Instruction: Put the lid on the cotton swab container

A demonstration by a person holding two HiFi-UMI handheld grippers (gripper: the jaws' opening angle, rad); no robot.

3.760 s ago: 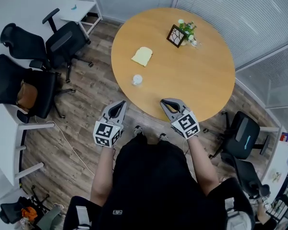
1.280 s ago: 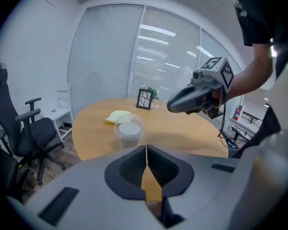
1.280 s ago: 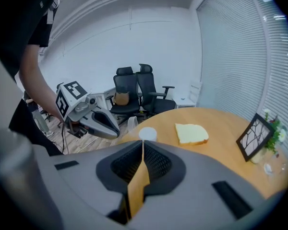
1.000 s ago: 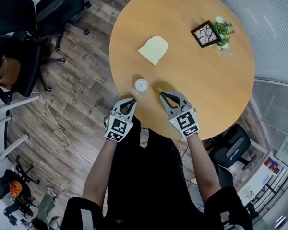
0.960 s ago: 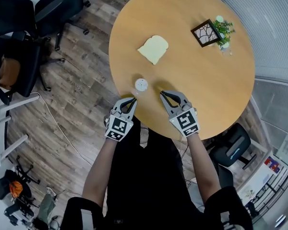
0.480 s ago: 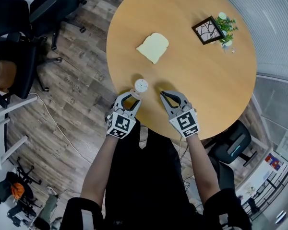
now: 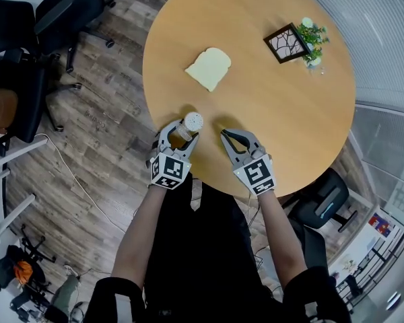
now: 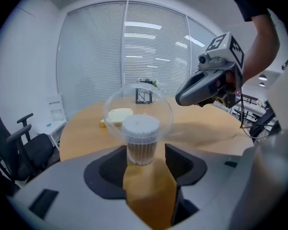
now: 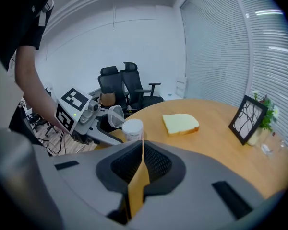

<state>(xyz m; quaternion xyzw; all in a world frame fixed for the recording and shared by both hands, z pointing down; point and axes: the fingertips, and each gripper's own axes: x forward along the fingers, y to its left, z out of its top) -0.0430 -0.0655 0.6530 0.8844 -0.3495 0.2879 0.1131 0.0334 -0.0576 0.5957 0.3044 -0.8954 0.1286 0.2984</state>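
Left gripper [image 7: 182, 132] has advanced over the edge of the round wooden table [image 7: 276, 106], and its jaws have just been opening. They now stand wide on either side of the small clear cylindrical cotton swab container [image 7: 192, 121], pads not pressing it. Right gripper [image 7: 226, 135] is unmoved, jaws together, empty. The clear round plastic lid [image 8: 161, 104] stands tilted at the container's top; whether it is attached cannot be told. Both grippers carry black-and-white square markers. Any label on the container is too small to read.
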